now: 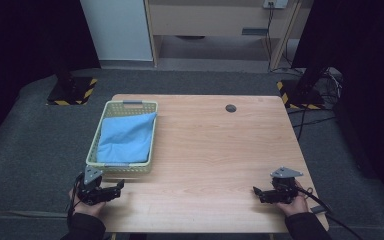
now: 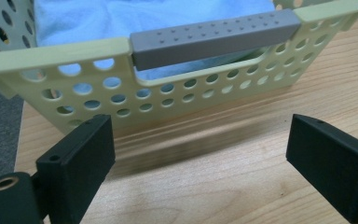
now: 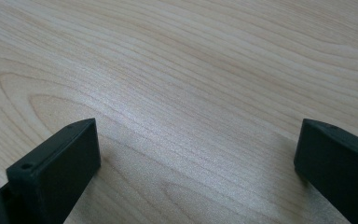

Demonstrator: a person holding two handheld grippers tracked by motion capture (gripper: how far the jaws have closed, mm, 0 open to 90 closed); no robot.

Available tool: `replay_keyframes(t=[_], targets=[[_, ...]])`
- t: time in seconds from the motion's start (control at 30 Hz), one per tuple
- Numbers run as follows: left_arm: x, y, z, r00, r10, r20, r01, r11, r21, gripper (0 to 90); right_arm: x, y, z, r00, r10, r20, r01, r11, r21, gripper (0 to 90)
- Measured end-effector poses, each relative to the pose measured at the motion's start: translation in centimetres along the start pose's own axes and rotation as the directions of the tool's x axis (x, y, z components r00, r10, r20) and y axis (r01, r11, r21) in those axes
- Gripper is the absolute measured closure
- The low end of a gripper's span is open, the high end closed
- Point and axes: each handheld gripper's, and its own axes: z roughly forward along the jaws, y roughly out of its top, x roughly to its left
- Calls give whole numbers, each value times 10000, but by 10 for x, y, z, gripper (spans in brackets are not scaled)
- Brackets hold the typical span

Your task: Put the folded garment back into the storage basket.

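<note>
A pale green perforated basket [image 1: 95,143] stands on the left part of the wooden table, with a folded light blue cloth [image 1: 127,137] inside it. My left gripper [image 1: 118,187] rests at the table's front left corner, just in front of the basket, open and holding nothing. In the left gripper view the basket wall [image 2: 177,95] and its grey handle [image 2: 214,37] are close ahead, the blue cloth [image 2: 135,16] behind them. My right gripper [image 1: 256,191] sits near the front right edge, open over bare wood [image 3: 182,93].
The wooden table [image 1: 215,155] has a small dark round hole [image 1: 230,108] near its far edge. Dark carpet surrounds it. Stands with yellow-black striped bases [image 1: 72,92] are at the back left and back right, with cables [image 1: 320,117] on the floor at the right.
</note>
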Motion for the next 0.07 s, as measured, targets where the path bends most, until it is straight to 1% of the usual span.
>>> replay_keyframes(t=[0.07], targets=[[1,-1,1,10000,-34,-16,34,10000,83,72,0,0,0,10000,-3,-2,3,10000,1,3]])
